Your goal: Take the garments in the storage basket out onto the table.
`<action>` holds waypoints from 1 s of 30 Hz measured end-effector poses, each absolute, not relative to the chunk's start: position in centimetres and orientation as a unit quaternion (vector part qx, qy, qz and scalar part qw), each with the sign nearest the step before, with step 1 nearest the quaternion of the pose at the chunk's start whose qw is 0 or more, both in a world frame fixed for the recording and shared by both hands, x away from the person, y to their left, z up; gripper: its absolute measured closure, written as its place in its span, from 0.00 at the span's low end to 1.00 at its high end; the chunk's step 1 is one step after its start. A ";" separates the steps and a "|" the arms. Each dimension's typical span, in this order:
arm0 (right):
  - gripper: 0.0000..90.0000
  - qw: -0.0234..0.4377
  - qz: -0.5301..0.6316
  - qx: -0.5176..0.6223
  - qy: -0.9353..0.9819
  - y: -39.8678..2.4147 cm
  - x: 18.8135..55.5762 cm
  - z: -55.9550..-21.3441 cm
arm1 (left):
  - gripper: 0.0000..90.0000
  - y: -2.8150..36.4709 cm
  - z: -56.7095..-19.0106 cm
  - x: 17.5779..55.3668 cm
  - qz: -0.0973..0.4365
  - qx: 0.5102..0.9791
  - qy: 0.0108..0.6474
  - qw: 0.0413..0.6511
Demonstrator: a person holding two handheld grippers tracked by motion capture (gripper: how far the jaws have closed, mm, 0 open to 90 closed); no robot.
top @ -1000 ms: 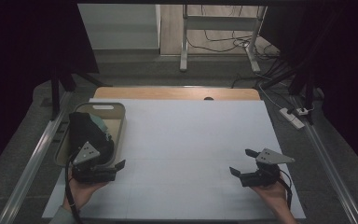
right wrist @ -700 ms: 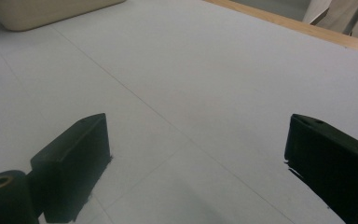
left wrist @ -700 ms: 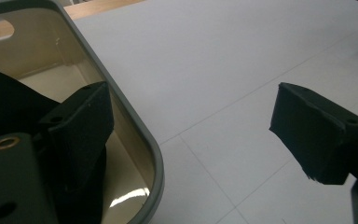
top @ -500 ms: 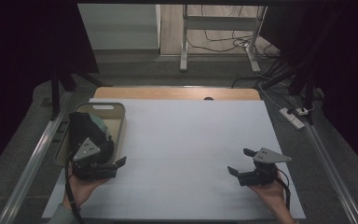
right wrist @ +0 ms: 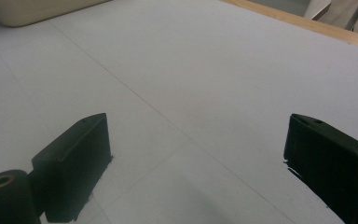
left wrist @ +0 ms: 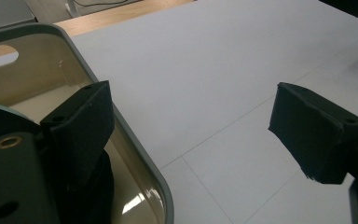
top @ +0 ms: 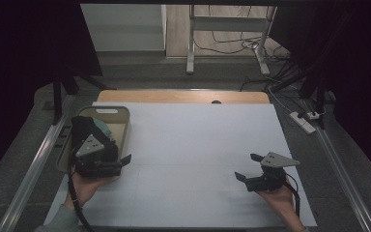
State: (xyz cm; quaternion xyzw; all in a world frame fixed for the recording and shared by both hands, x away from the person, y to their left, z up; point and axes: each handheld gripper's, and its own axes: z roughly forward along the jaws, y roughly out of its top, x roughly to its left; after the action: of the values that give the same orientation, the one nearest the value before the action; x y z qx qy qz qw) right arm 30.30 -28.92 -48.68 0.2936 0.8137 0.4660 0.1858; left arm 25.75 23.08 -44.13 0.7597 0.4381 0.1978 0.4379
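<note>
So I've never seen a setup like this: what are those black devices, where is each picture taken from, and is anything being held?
A person sits at a white table with a hand-held two-jaw gripper in each hand. The high view looks down from above: the left gripper is at a beige bin with something dark inside, the right gripper over bare table. The other two pictures come from cameras riding on the grippers, looking along their black jaws. In the left gripper view, one jaw is inside the bin's rim and one outside, wide apart. The right gripper's jaws stand open. Neither holds anything.
</note>
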 end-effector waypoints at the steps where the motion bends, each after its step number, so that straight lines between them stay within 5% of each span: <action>1: 0.07 0.188 0.465 0.293 0.814 -28.9 30.3 -48.7 | 0.16 23.2 -44.0 25.8 0.200 0.759 0.439 0.438; 30: 0.07 0.188 0.446 0.302 0.822 -28.8 30.7 -49.2 | 0.16 25.3 -41.1 28.3 0.229 0.742 0.445 0.446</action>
State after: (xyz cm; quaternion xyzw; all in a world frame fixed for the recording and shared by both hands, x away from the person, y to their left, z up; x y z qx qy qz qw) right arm 30.66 -28.78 -49.21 0.3015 0.8217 0.4456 0.1879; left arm 28.30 25.33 -41.10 0.7422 0.4453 0.2286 0.4457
